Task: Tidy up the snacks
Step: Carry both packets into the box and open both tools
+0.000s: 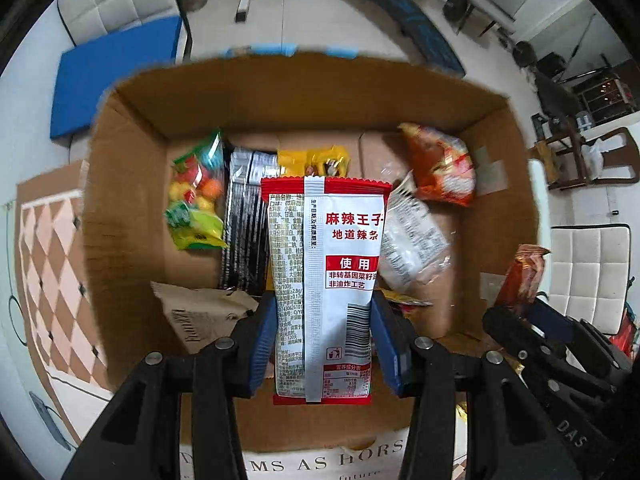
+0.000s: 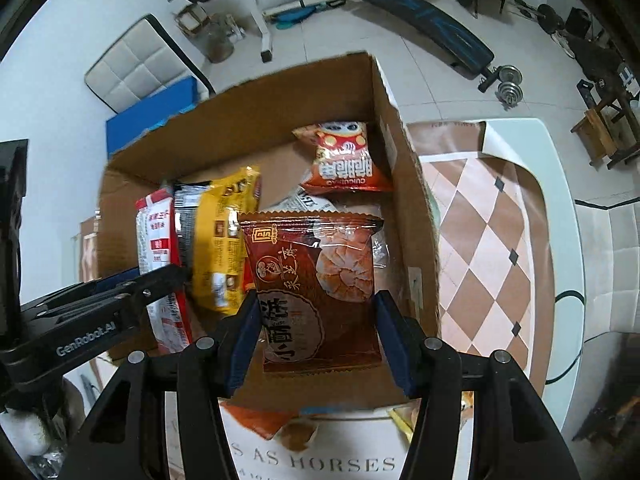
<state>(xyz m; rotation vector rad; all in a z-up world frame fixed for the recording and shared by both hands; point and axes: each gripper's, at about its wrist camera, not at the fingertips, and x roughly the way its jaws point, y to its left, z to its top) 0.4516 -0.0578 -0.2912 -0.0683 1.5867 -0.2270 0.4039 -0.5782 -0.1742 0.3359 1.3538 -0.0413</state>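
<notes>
My left gripper (image 1: 324,340) is shut on a red-and-white spicy-strip packet (image 1: 326,280), held upright over the open cardboard box (image 1: 120,168). My right gripper (image 2: 316,340) is shut on a brown pastry packet (image 2: 316,292), hanging over the same cardboard box (image 2: 404,208) near its right wall. Inside the box lie a colourful candy bag (image 1: 196,196), a black packet (image 1: 244,220), a yellow packet (image 1: 312,162), an orange-red snack bag (image 1: 440,164) and a clear white-printed packet (image 1: 412,248). The right gripper shows in the left wrist view at the lower right, the left one at the right wrist view's left edge.
The box stands on a table with a brown-and-pink diamond-pattern cloth (image 2: 488,240). A brown paper piece (image 1: 200,312) lies in the box's near left corner. White cushioned chairs (image 1: 588,276), a blue mat (image 1: 116,76) and a weight bench (image 2: 424,20) surround the table.
</notes>
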